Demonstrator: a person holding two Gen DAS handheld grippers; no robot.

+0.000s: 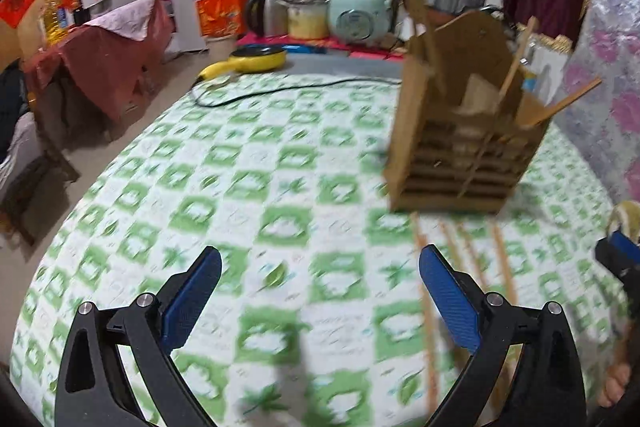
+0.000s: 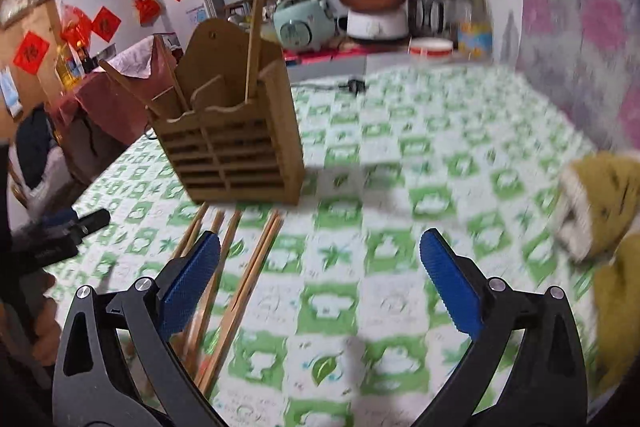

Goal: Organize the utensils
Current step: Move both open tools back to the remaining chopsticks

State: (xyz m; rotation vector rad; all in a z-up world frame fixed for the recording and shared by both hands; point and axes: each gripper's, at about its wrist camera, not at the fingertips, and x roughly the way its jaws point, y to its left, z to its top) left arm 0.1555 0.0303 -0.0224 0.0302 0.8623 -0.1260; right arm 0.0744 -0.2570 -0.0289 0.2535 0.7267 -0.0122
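Wooden chopsticks point(image 2: 236, 291) beside left finger of right gripper point(image 2: 320, 259), apparently untouched.

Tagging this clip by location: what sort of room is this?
Likely a home kitchen-dining room: a rice cooker and kettle behind, a wooden chopstick holder on a green-patterned tablecloth.

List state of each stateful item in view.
Left hand-held gripper: open, empty.
Right hand-held gripper: open, empty.
Slatted wooden utensil holder: upright, a few chopsticks inside.
Loose wooden chopsticks: lying flat on green-patterned tablecloth.
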